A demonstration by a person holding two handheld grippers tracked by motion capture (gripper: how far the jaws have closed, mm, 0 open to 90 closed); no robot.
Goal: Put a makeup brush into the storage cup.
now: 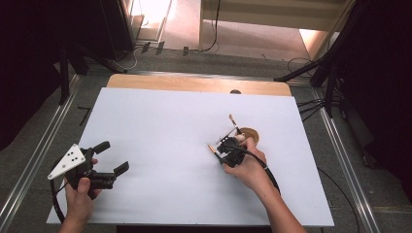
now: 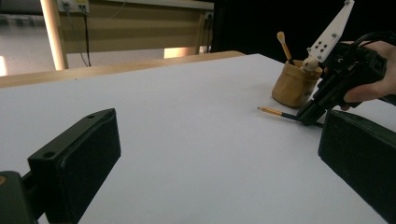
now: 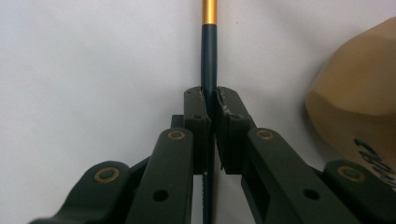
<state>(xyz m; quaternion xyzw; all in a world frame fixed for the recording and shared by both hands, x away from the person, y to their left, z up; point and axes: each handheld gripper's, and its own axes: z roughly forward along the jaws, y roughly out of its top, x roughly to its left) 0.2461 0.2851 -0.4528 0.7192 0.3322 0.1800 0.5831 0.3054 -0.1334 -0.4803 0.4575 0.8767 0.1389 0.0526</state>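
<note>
One brush clamped in right gripper, two brushes in one tan cup toward table's right edge, left gripper agape near front-left corner.

My table is a white sheet over a wooden top whose bare strip shows along the far edge; on its right half stands a tan holder with brushes in it; just beside it the dark, gold-banded brush I grip lies low against the white.
</note>
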